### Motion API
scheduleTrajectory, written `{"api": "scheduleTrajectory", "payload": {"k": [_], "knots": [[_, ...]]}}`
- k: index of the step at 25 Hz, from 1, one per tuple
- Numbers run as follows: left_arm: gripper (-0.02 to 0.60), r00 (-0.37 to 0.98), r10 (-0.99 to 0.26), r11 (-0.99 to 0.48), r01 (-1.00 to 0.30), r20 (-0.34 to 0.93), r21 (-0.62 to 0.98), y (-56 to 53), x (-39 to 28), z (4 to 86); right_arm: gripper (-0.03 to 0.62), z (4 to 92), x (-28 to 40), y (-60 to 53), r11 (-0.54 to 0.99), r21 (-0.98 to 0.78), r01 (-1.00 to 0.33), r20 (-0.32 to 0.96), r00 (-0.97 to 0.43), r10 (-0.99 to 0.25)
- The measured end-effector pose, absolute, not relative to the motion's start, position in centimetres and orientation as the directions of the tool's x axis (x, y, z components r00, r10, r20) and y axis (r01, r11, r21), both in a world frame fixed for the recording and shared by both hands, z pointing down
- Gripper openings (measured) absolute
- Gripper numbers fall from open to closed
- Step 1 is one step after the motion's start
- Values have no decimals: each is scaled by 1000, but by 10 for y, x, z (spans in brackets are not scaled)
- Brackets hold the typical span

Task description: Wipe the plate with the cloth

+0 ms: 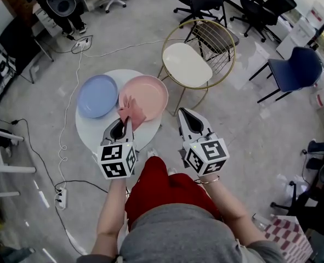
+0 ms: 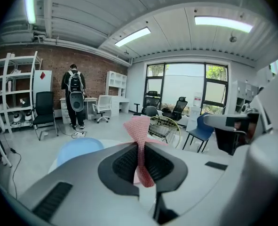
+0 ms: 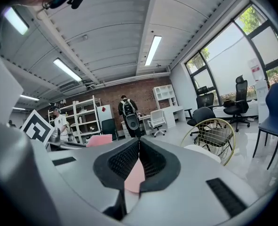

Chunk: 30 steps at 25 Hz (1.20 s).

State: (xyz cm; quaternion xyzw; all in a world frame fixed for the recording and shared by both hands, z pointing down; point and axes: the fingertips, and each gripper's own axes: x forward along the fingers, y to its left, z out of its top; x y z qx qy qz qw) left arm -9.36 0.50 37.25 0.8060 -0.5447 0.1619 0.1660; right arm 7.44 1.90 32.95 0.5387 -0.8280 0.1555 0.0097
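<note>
- Hanging over the near rim of the pink plate [image 1: 151,92], the cloth [image 1: 131,109] is pinched in the left gripper [image 1: 126,121]. A blue plate [image 1: 97,95] lies just left of the pink plate on the round tabletop [image 1: 96,129]. The right gripper [image 1: 185,114] hovers to the pink plate's right, off the tabletop edge.
- Left gripper view: the fingers are clamped on the cloth [image 2: 139,128], which fans out above them.
- Right gripper view: the fingers meet at their tips, with nothing held between them.
</note>
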Motion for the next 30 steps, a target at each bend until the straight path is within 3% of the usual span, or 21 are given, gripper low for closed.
{"api": "scheduleTrajectory", "payload": {"k": [9,30], "knots": [[32,450,-820,-432,-892,353,135,25,-80,341,29,311,70,37,394,-252,-884,130,-435,-891],[32,409,-888,-394,-912,208,109,66,-87,299,28,298,49,75,497,-201,-844,90,-522,-849]]}}
